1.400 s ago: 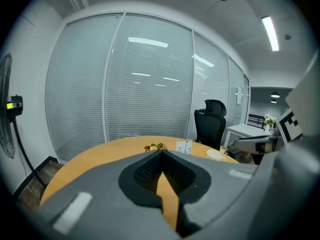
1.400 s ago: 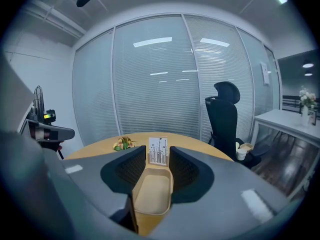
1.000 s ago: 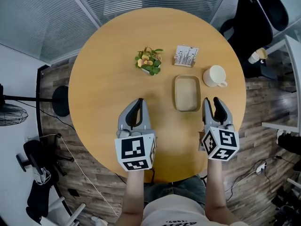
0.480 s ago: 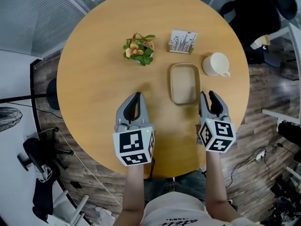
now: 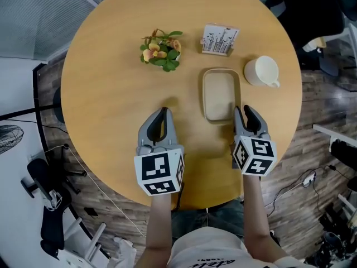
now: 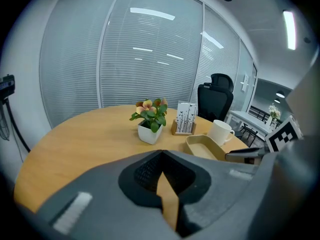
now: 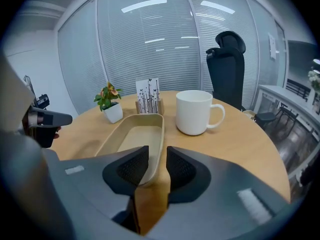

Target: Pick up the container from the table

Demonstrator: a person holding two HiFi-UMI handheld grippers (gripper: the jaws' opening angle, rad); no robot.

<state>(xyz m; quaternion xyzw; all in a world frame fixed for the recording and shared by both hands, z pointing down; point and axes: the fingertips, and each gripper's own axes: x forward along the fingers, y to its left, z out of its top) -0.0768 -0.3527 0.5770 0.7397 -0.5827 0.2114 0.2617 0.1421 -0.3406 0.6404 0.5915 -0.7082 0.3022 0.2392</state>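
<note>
The container is a shallow beige rectangular tray, empty, lying on the round wooden table right of centre. My right gripper is open at its near right corner. In the right gripper view the container runs away from the jaws, and its right wall shows in the gap of the right gripper. Whether a finger touches the rim is unclear. My left gripper is shut and empty, hovering over bare table left of the container. Its tips meet, and the container lies off to its right.
A white mug stands just right of the container's far end. A small potted plant and a card holder sit beyond it. A black office chair stands past the table's far edge. The table's near edge is under my wrists.
The right gripper has crept forward to the container's near right corner. The left gripper has held its place. The head camera has shifted, so the table sits higher in view.
</note>
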